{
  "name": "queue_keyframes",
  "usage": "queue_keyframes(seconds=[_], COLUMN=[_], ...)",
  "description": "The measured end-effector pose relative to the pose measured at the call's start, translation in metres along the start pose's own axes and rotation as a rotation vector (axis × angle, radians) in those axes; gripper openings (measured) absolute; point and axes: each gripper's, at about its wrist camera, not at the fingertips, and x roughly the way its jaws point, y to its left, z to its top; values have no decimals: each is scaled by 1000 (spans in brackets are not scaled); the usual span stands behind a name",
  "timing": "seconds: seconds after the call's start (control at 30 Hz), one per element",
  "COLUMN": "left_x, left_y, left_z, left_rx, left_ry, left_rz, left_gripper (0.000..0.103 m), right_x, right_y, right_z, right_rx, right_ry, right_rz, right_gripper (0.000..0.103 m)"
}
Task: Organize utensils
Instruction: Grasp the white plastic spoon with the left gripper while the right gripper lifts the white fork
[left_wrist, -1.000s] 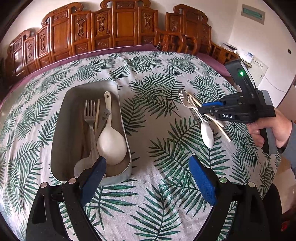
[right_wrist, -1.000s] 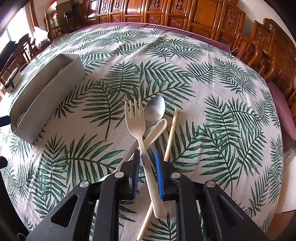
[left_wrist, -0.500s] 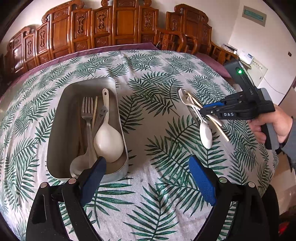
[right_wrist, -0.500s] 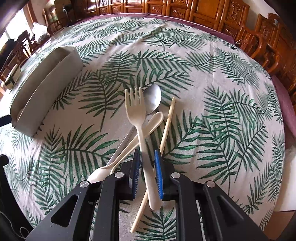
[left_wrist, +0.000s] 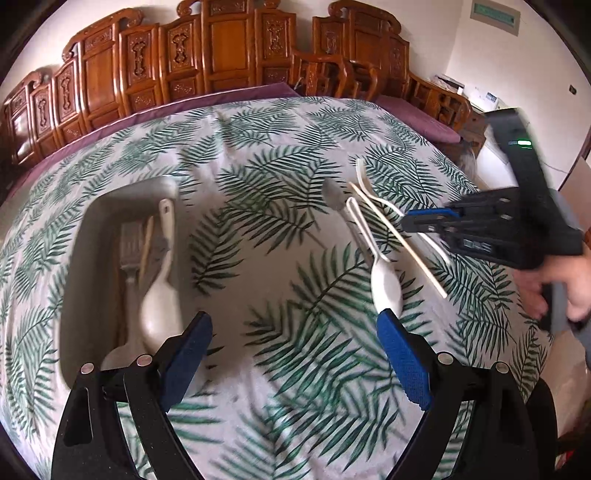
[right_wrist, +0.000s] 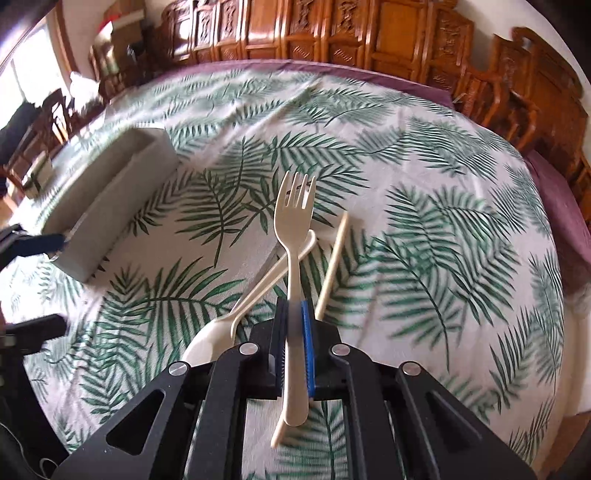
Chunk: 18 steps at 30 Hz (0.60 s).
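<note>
My right gripper (right_wrist: 294, 314) is shut on the handle of a cream plastic fork (right_wrist: 293, 218) and holds it lifted off the cloth, tines pointing away; both also show in the left wrist view, the right gripper (left_wrist: 424, 223) and the fork (left_wrist: 373, 194). Under it lie a cream spoon (right_wrist: 236, 314), a chopstick (right_wrist: 332, 266) and a metal spoon (left_wrist: 332, 194). The grey tray (left_wrist: 74, 288) holds a metal fork (left_wrist: 129, 247), a large white spoon (left_wrist: 159, 306) and other utensils. My left gripper (left_wrist: 291, 354) is open and empty above the cloth between the tray and the loose utensils.
The table has a palm-leaf cloth (left_wrist: 266, 236) over a purple cover. Carved wooden chairs (left_wrist: 221, 48) line the far side. The tray's outer wall (right_wrist: 110, 206) stands left of the right gripper. The table edge drops off at the right.
My right gripper has closed on the cream fork and raised it off the pile. My left gripper has shifted right, so the tray sits further left in its view.
</note>
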Motion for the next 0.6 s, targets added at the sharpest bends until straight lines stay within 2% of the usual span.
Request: queue_keyframes(seconds=[0.07, 0.27, 0.6], left_x=[9, 34, 73], left_y=[-7, -32, -66], left_z=[5, 19, 37], left_rx=[3, 16, 37], left_ry=[5, 28, 84], left_rz=[-3, -13, -35], left_gripper=[87, 78, 54], right_x=[-8, -26, -28], right_y=[-4, -23, -46], right_z=[-8, -32, -50], right_rx=[25, 118, 163], right_ry=[-16, -54, -69], right_rz=[1, 34, 31], right_gripper=[10, 10, 10])
